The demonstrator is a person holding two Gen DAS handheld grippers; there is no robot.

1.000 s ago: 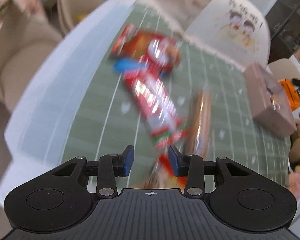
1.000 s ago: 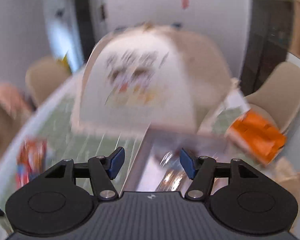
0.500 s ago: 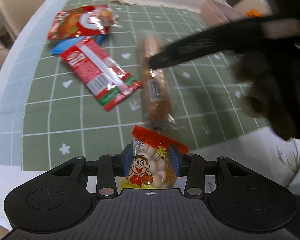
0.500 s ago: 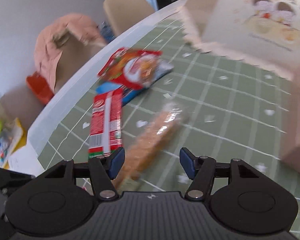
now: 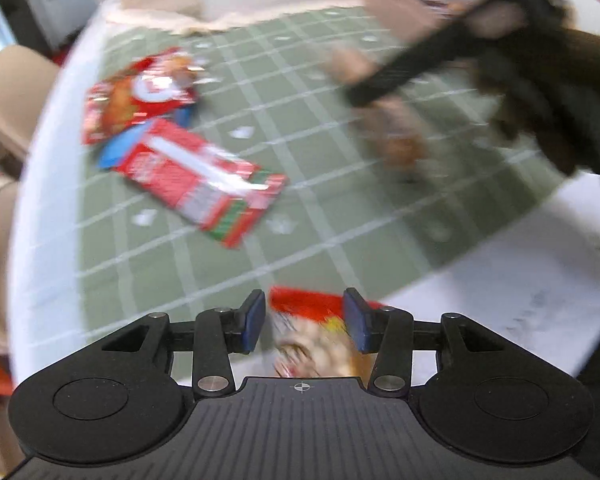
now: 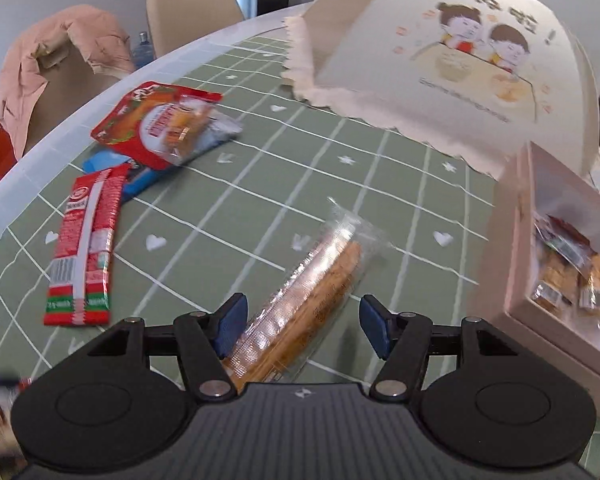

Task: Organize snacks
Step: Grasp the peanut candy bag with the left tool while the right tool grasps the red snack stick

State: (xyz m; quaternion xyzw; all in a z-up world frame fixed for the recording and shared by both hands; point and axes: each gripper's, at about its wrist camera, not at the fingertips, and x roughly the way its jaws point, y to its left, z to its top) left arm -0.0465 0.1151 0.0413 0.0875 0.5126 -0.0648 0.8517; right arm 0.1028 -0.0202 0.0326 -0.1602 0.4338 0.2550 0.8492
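My left gripper [image 5: 305, 323] hangs over the table's white edge, jaws opening. A small red-and-yellow cartoon snack packet [image 5: 312, 336] sits between them, with a gap at the left pad. My right gripper [image 6: 302, 330] stands open low over a long clear-wrapped biscuit stick [image 6: 320, 280], which lies between its fingers with the right pad well clear. A long red packet [image 6: 86, 248] and a red pouch [image 6: 156, 124] on a blue packet [image 6: 140, 178] lie to the left on the green grid mat [image 6: 380, 184]. In the blurred left wrist view, the same red packet [image 5: 204, 176] and pouch [image 5: 136, 96] show.
A pink box [image 6: 512, 240] with wrapped snacks inside stands at the right. A cream food cover [image 6: 440, 60] with cartoon figures fills the back. Chairs and a pink jacket [image 6: 52, 60] stand beyond the table's left rim. A dark furry sleeve [image 5: 560, 92] crosses the left wrist view.
My left jaws have widened off the small packet they were pressing. My right gripper has come down and forward, so the biscuit stick now lies between its fingers.
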